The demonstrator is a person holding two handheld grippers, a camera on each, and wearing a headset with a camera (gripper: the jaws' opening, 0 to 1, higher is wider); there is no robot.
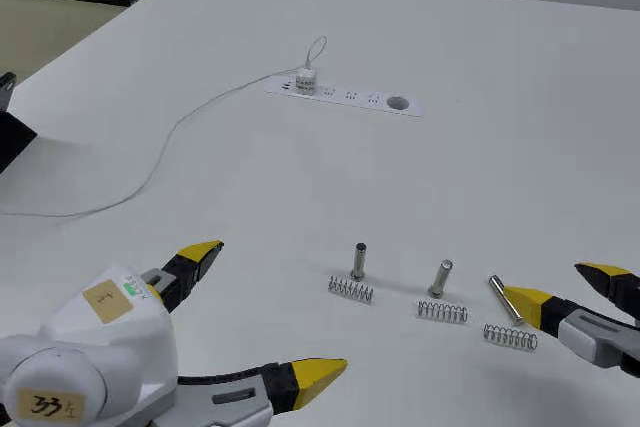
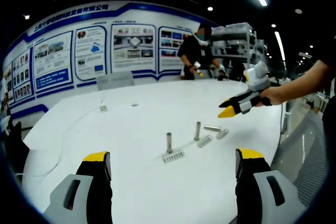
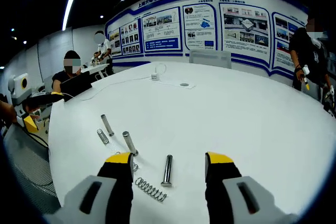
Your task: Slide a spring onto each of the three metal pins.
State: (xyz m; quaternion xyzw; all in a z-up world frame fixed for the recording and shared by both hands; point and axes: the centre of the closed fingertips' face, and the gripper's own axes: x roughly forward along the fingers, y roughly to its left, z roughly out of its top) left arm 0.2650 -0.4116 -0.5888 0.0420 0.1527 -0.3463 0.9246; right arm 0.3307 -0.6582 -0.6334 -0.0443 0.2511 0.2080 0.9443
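— Where to find the springs (image 1: pixel 442 312)?
— Flat on the table (image 1: pixel 300 187), one just beside each of the pins (image 1: pixel 441 277).
— Handling?
— Probably light, springy, easy to squash or flick away. Better to pinch gently across the coils near one end, keeping the mouth free. No hard squeeze.
— Jaws?
— Spread wide on left gripper (image 1: pixel 260 310) and right gripper (image 1: pixel 563 287) alike, gripping nothing.

Bright ceiling strips, sharp, fisheye-warped edges.
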